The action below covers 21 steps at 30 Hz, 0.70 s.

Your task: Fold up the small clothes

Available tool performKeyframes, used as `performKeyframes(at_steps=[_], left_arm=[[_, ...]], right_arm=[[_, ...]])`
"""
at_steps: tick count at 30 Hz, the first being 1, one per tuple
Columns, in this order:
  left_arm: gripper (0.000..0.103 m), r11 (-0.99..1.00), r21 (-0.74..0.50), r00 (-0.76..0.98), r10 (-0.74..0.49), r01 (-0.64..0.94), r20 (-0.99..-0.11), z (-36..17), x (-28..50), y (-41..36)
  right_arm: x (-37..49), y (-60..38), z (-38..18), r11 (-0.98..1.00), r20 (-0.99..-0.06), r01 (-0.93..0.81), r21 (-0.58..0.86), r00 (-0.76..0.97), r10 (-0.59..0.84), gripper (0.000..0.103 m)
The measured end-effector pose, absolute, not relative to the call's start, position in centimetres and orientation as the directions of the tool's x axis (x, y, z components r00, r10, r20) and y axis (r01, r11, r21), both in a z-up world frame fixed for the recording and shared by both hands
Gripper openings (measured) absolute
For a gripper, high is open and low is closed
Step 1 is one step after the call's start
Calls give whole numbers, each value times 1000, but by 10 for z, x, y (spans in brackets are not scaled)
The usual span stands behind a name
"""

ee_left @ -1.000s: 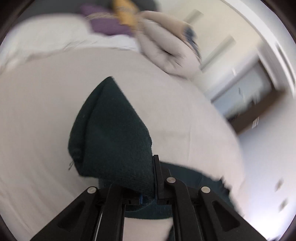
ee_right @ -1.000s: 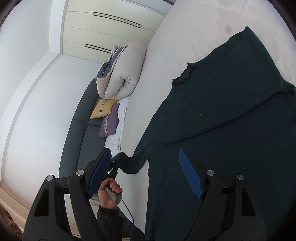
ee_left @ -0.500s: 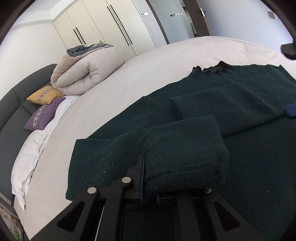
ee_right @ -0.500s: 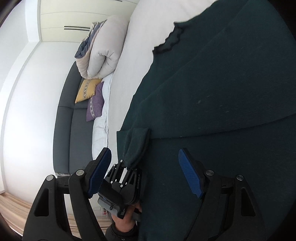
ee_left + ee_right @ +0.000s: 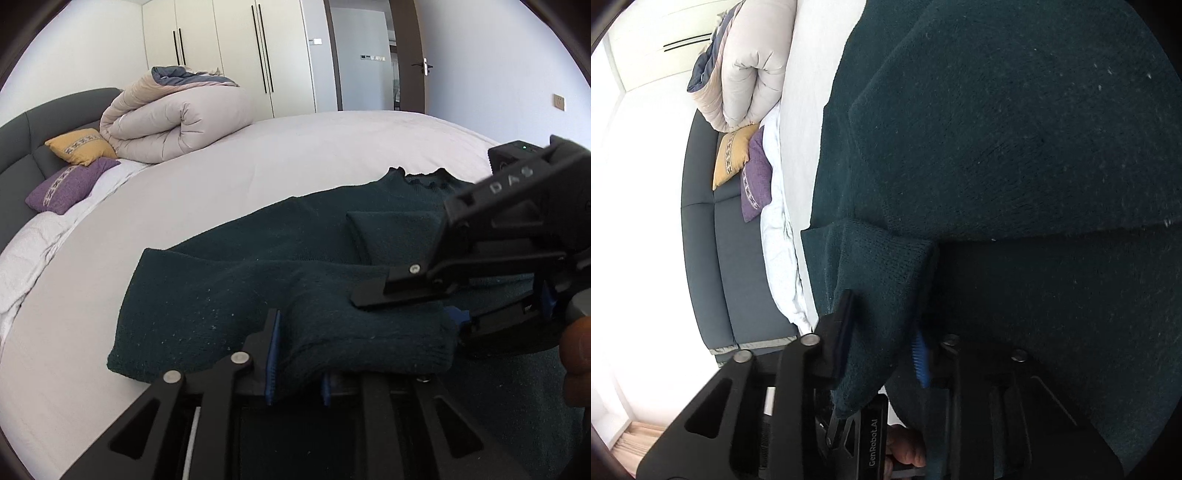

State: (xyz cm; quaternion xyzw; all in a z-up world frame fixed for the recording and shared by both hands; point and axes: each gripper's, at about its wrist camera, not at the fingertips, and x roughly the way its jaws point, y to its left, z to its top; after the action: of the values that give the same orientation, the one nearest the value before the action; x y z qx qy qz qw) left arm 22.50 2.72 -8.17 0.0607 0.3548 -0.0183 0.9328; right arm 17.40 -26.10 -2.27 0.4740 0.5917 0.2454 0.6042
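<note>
Left-wrist view, nearest first: the left gripper (image 5: 297,363) had the folded sleeve (image 5: 332,314) between its 2 blue pads, but its jaws had just been opening, so the pads stood loose beside the knit rather than pinching it as they had half a second before. Just beyond, the right gripper (image 5: 402,301), then only at the frame's edge, had come in from the right, and its jaws had just been closing flat on that same sleeve end; the right-wrist view showed the cuff clamped between them. This looked like a handover of the sleeve. Farther off, the dark green sweater (image 5: 325,229) lay spread on the white bed (image 5: 258,155), with the rolled duvet (image 5: 173,118) behind.
</note>
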Motion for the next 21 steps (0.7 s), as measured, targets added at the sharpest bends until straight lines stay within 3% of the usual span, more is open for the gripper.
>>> performKeyframes(at_steps=[2, 5, 10, 12, 14, 17, 21], left_arm=[[55, 997, 41, 747, -26, 70, -664, -77, 220, 36], [69, 995, -52, 772, -98, 84, -628, -64, 201, 47], [68, 983, -168, 782, -162, 75, -602, -54, 176, 76], [61, 967, -255, 768, -183, 27, -613, -53, 180, 100], [47, 943, -331, 757, -196, -27, -623, -51, 188, 123], [37, 922, -378, 761, -183, -87, -623, -44, 205, 149], [36, 919, -387, 767, -195, -75, -612, -25, 236, 158]], right_arm=[[174, -264, -12, 477, -515, 209, 854, 200, 834, 8], [179, -280, 19, 540, -552, 120, 833, 241, 798, 7], [192, -329, 73, 749, -707, 8, 663, 335, 623, 7], [200, -355, 83, 824, -767, 13, 566, 376, 520, 7], [207, -381, 84, 858, -798, 46, 512, 394, 456, 7], [215, -408, 82, 889, -831, 91, 449, 408, 378, 7], [222, -428, 71, 903, -852, 117, 413, 402, 337, 7]])
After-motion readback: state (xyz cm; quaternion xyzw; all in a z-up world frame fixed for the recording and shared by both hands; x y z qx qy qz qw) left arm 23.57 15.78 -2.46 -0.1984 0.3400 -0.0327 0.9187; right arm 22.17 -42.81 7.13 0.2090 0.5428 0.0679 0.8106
